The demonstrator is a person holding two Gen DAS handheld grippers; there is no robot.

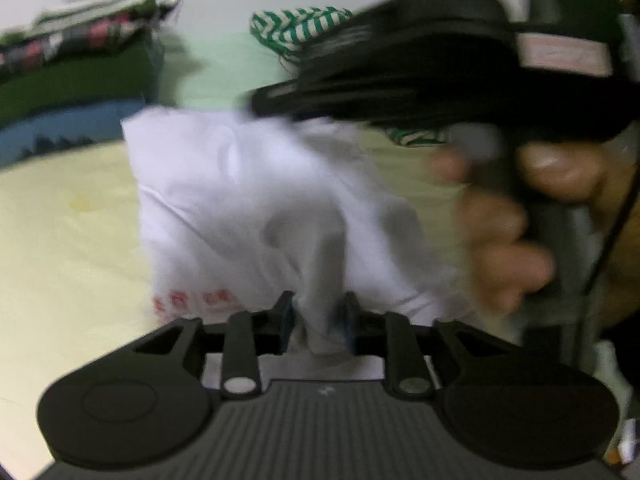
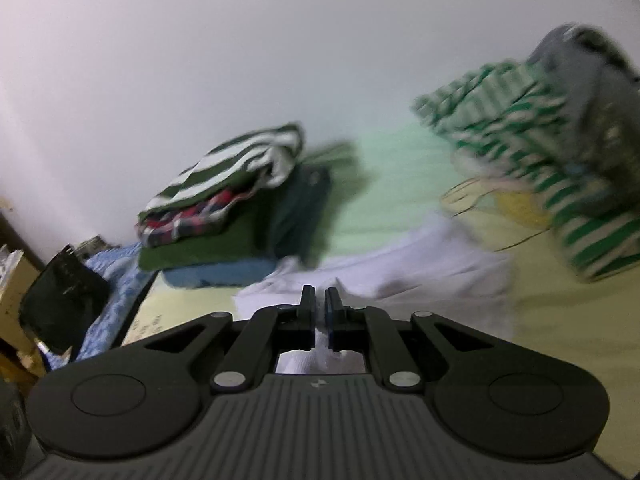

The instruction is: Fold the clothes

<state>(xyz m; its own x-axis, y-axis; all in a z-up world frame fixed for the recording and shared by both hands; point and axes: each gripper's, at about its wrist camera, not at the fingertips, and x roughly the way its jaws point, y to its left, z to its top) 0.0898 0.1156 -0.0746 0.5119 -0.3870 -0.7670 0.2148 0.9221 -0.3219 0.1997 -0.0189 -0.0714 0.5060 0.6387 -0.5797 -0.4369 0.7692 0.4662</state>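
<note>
Left claw (image 1: 316,320): I see it pinching the white shirt (image 1: 256,200), centre frame.
Right claw (image 2: 320,308): nearly closed on white cloth (image 2: 400,268).
Hand (image 1: 516,236): wrapped round a handle, right edge.

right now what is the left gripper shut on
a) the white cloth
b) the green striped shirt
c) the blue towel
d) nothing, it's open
a: in the left wrist view the left gripper has its fingers pinched on a bunch of the white cloth, which rises up from between them.
</note>
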